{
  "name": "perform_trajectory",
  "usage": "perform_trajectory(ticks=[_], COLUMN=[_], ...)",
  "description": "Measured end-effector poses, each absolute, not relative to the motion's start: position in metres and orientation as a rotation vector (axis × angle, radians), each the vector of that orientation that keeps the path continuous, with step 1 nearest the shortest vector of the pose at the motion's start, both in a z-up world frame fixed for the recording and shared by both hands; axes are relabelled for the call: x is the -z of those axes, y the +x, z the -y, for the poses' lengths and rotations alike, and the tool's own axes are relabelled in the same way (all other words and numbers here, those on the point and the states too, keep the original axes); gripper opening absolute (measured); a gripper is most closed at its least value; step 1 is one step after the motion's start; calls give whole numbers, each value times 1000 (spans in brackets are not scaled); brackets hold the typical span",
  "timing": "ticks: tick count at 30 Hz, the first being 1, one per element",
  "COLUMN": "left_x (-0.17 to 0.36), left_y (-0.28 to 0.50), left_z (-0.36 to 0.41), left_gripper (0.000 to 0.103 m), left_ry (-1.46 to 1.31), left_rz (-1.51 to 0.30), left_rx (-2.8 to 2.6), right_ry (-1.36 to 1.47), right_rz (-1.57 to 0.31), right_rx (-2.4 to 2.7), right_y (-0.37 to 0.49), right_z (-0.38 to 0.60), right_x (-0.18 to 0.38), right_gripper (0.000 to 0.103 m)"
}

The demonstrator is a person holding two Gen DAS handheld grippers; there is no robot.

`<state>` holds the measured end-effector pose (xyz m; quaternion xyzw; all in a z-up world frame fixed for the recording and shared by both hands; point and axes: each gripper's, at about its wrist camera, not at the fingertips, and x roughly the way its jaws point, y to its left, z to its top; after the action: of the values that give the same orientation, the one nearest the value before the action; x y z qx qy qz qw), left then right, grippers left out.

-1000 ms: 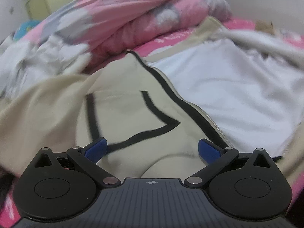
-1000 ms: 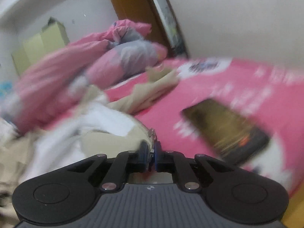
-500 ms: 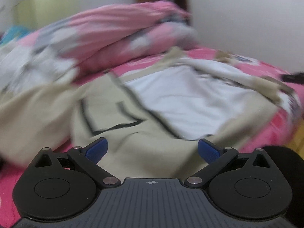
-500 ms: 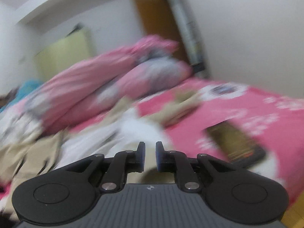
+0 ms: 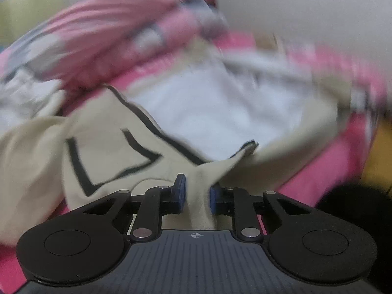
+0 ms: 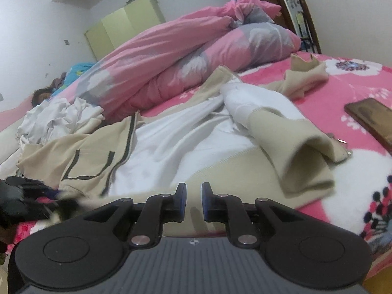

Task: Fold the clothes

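Across the left wrist view, most detail is lost to motion blur: the far half of the bed reads only as smeared pink and white, and a dark shape at the near right edge cannot be identified. Your left gripper has just been closing and now stands clenched on a pinched-up fold of the beige zip-up jacket with black trim and white fleece lining, the cloth bunched between both blue pads.

Your right gripper has had its jaws easing apart, and they stand slightly released with a narrow gap; nothing is pressed between them, and the jacket's near hem lies just beyond the fingertips. In this sharper view the jacket lies opened out on the pink floral bedsheet, lining upward, with one cuffed sleeve folded over toward the near right. Its zipper pull shows only partly behind that sleeve.

Around it: a rumpled pink and grey duvet piled along the far side, a heap of crumpled white cloth at the far left, and a second beige garment piece at the far right. A dark flat rectangular object lies on the sheet at the right, cut off by the frame edge. At the near left, a blurred black form hides the jacket's corner.
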<state>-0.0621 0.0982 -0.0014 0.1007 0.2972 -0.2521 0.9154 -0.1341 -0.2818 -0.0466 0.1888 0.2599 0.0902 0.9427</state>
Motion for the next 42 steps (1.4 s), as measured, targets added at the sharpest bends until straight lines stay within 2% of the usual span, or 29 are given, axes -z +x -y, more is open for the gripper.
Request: perform_trajectory(ticks=[5,10,11,13,15,22,27,32,36,38,40,41,42], left_x=[-3,22,26,28,29,37,40,44,50,51,51,50,48], left_y=[-59,-48,-46,-45,-43,-34,-34,-36,-31,-29,-28,-27,-29], left_z=[-157,-151,-148,-152,-156,-180,-190,-191,-177,-168,-162,-159,-158], left_gripper=[18,19,19,21,21,21,22,24,29,30,30,30,27], left_ry=[-160,-197,-198,-216,-246,-464,-551,-541,-480,-453,-429,-421,-416], left_rz=[-629,-724,-729,-725,-719,-735,-728,-730,-741,-738,-731,-722,-706], left_rx=[535,527,525,529,535,547,536,513,493,475,449,433,411], right_ry=[420,556,605,725,856,1079,1198,1104,1031,996,945,918,888], right_rz=[-574,-661,-680,-696,-712,-843,-801,-660,-661,-664,-651,-638,-625], right_rx=[-171,-255,-277,-311,-344,-439,-353,-126,-97,-113,-159,-169,-170], right_y=[-127,-115,-113,-113,-114,-106,-94,-111,-110,-104,-97,-93,-89], right_z=[291,295,296,303,312,318,322,337,339,334,326,321,316], right_x=[59,74,77,84,90,110,114,94,96,94,89,86,83], right_gripper=[14,16,18,38,45,48,47,47,47,54,80,81,79])
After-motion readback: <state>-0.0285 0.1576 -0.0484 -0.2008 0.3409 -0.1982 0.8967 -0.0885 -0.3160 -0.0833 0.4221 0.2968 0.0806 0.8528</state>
